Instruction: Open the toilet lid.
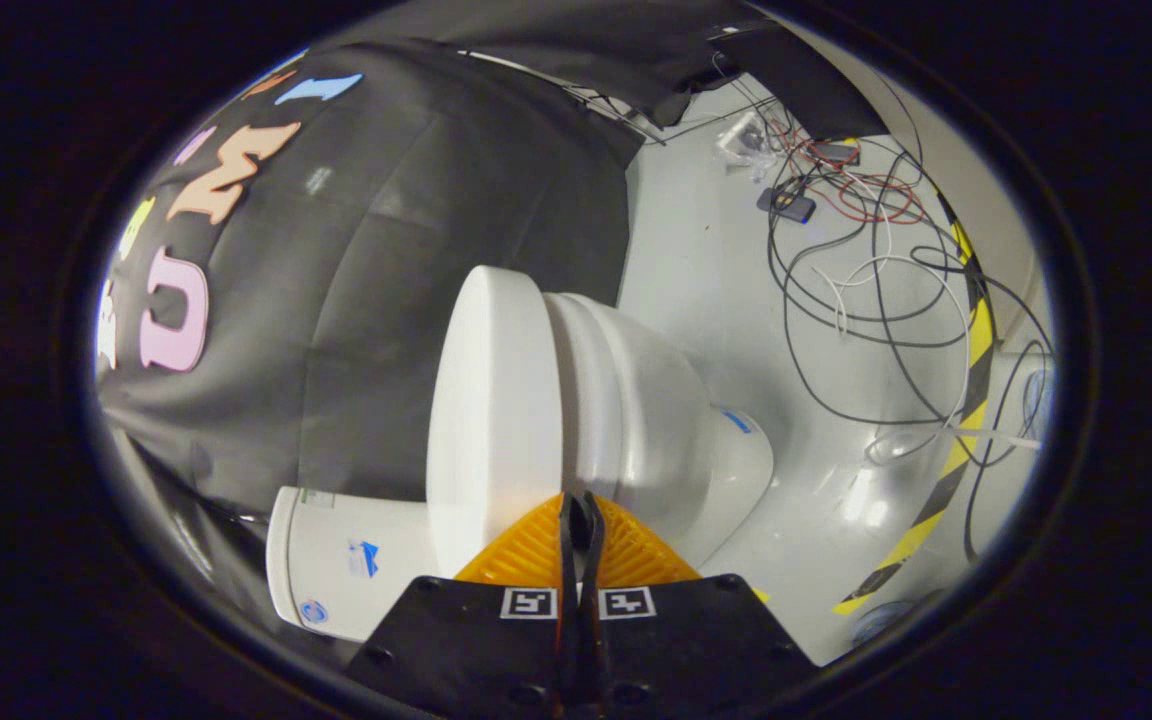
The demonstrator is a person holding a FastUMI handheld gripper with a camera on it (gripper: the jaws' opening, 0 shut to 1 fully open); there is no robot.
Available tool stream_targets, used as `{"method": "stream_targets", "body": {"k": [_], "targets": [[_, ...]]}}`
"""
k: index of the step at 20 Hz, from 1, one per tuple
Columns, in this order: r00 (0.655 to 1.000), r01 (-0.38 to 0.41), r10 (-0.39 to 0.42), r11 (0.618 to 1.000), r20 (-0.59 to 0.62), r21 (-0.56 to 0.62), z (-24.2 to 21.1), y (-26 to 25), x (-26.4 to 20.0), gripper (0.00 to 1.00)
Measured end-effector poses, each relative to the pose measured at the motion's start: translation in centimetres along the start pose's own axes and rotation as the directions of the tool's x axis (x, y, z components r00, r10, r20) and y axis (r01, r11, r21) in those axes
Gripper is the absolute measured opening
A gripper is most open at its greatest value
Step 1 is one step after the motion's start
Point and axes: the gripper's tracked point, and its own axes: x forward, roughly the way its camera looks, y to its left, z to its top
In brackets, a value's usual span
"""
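Tool (578, 505): its 2 fingers are pressed together with nothing between them, tips just at the lower edge of the toilet lid
Toilet lid (491, 420): white, raised off the bowl, standing ahead of the fingers
Toilet bowl (651, 410): white, beside the lid
Tank (346, 560): white, behind the lid, against the booth wall
Floor (696, 270): pale grey, tangled cables (866, 280) and a yellow-black striped tape (971, 400) beyond the toilet

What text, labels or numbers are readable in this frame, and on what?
Nothing is readable.
Stickers on the toilet tank: too small and blurred to read.
Blue sticker on the bowl: too small to read.
Square markers on the gripper: patterns, not words.
The gripper's fingers are shut, with the tips at the toilet lid edge.
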Motion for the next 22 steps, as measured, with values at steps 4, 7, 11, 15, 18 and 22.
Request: {"method": "stream_targets", "body": {"k": [4,7,11,15,18,22], "targets": [[0.999,0.005,-0.002,0.996,0.033,-0.094,0.4,2.6,-1.7,0.01],[0.998,0.020,-0.008,0.983,0.062,-0.184,0.8,4.7,-2.9,0.01],[0.994,0.007,0.022,0.965,0.107,-0.263,1.1,7.8,-4.3,0.01],[0.986,-0.045,0.087,0.961,0.141,-0.274,0.7,10.8,-5.5,0.01],[0.985,-0.042,0.098,0.933,0.140,-0.358,0.3,13.0,-6.6,0.01],[0.977,-0.039,0.130,0.887,0.168,-0.460,-0.6,15.9,-7.8,0.01]]}}
